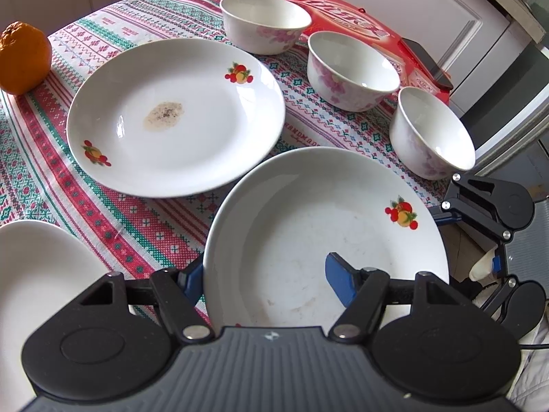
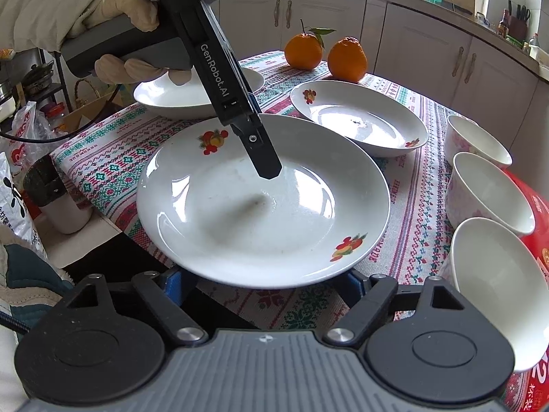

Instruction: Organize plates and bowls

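Left wrist view: the left gripper [image 1: 266, 279] pinches the near plate's [image 1: 308, 213] rim, 1 finger inside. The right gripper [image 2: 264, 283] straddles the opposite rim, grip unclear. Lift level, then stack it on the plate ahead [image 1: 175, 116].

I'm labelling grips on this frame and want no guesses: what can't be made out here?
- Left tool on the near white fruit-print plate: its outer finger lies under the rim, so pad contact is hidden in both views.
- Right tool: the same plate's rim covers its fingertips; grip unclear.
- Third white plate: cut off by the left wrist view's edge.
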Available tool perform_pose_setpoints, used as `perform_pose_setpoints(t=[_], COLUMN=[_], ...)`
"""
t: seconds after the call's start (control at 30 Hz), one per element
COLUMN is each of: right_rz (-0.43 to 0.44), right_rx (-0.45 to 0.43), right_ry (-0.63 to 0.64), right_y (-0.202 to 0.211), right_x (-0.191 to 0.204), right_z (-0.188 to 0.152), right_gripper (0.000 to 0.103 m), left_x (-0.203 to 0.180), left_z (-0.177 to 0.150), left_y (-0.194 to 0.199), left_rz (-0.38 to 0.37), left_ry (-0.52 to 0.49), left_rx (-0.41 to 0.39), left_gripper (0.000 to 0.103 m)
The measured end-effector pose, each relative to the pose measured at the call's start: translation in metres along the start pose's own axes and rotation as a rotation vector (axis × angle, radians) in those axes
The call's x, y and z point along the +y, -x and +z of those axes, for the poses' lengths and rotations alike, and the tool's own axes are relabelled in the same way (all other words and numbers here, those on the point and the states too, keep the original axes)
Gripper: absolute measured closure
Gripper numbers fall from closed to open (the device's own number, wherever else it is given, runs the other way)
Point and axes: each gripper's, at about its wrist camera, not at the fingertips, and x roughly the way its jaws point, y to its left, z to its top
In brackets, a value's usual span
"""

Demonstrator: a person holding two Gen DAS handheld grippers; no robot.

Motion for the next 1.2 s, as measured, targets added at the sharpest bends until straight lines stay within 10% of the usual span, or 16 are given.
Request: perform_pose_setpoints(t=[1.2], right_rz=[0.206], right_rx=[-0.047], right_ry=[0.244], right_y=[-0.066], right_x=[0.015], right_z=[0.126], right_gripper=[0.017], left_x=[0.102], left_z=[-0.053], left_y=[0.091], left_rz=[0.174], left_ry=[0.300], left_rx=[-0.187], left_gripper=[0.033])
